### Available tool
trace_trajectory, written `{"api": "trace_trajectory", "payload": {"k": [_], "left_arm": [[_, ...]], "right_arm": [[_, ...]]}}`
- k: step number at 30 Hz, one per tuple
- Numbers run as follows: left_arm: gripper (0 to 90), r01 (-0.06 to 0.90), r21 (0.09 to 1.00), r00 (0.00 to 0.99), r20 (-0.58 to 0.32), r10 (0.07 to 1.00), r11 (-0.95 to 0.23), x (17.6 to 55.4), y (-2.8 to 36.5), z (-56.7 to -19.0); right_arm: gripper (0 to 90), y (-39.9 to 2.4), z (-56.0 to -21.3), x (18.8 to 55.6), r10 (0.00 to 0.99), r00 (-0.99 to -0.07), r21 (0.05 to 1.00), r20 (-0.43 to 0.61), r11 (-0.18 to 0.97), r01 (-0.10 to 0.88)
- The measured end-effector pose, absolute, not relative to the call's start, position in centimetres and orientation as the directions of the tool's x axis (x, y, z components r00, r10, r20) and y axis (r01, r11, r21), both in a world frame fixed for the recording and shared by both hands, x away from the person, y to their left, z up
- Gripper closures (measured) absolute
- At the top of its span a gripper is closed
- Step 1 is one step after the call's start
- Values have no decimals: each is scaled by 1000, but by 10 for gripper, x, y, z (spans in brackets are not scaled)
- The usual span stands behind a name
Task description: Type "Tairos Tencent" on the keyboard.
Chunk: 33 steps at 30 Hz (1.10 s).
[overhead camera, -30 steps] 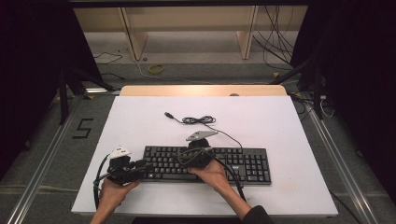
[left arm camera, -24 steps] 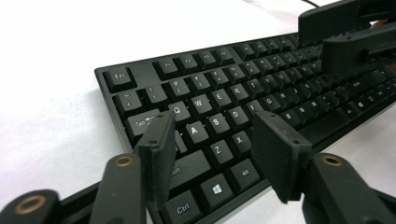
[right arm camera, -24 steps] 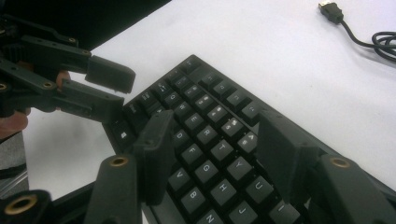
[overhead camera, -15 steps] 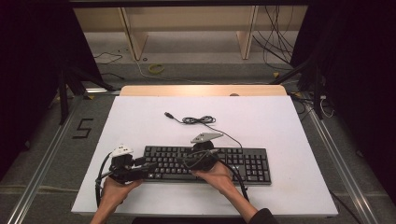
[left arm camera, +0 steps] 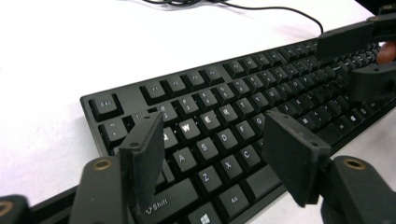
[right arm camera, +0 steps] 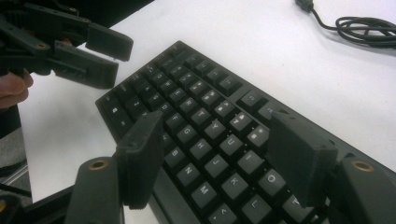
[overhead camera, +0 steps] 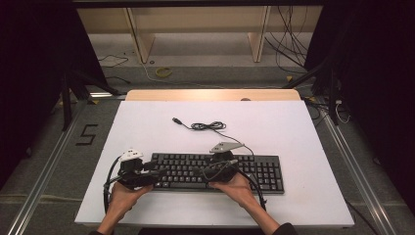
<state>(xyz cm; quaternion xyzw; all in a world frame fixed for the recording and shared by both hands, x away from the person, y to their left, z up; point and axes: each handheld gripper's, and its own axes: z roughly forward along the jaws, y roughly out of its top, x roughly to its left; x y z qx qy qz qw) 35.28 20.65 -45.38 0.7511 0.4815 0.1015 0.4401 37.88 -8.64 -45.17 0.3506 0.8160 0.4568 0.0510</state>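
High view: black keyboard (overhead camera: 218, 171) under both spread-jawed tongs, left gripper (overhead camera: 149, 173) at its left end, right gripper (overhead camera: 208, 171) mid-board.

On the white worktop (overhead camera: 293, 132) we see a black keyboard (overhead camera: 264, 169) lying lengthwise near the near edge, its cable (overhead camera: 208, 126) coiled loosely just beyond it toward the far side. On the floor beyond the far edge we find a yellow ring (overhead camera: 163, 72) and loose dark cables (overhead camera: 288, 46) at the far right. A "5" mark (overhead camera: 87, 134) sits on the floor at the left.
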Motion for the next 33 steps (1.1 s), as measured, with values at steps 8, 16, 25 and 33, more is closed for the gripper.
{"api": "trace_trajectory", "payload": {"k": [8,16,25,33], "left_arm": [[430,632,760,519,-268,811,-153,360,203,-450],[519,641,750,520,-266,812,-165,367,199,-451],[706,647,735,543,-257,799,-203,372,193,-456],[853,643,729,568,-247,785,-235,375,185,-460]], "right_arm": [[358,-93,-452,374,618,-748,784,243,329,527],[345,-100,-454,370,620,-745,786,248,321,528],[341,-104,-456,364,613,-750,790,248,319,523],[338,-111,-458,358,613,-750,792,249,317,522]]}}
